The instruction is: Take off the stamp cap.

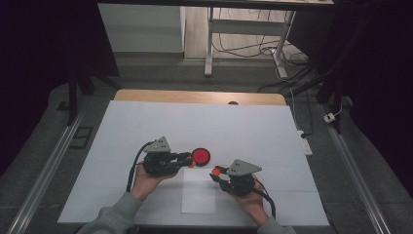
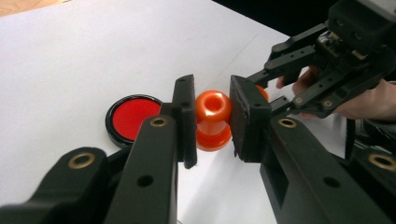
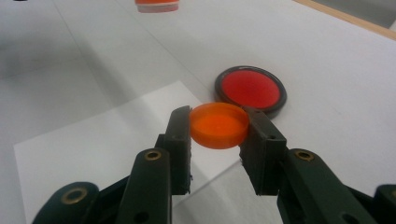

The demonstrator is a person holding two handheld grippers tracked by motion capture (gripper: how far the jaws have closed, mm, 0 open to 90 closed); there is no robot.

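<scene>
Left gripper (image 1: pixel 186 157) is closed on an orange spool-shaped piece (image 2: pixel 213 119), jaws pressing both its sides, held just above the white tabletop (image 1: pixel 146 122) left of centre. Red disc with black rim (image 1: pixel 200 156) lies flat immediately right of it. Further right and nearer, right gripper (image 1: pixel 217 172) clamps a shallow orange cap (image 3: pixel 218 124) at its edges, above a white paper sheet (image 1: pixel 198 192).

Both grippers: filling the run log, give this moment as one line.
left gripper: holds orange bottle | right gripper: holds orange cap | red disc: on table
</scene>
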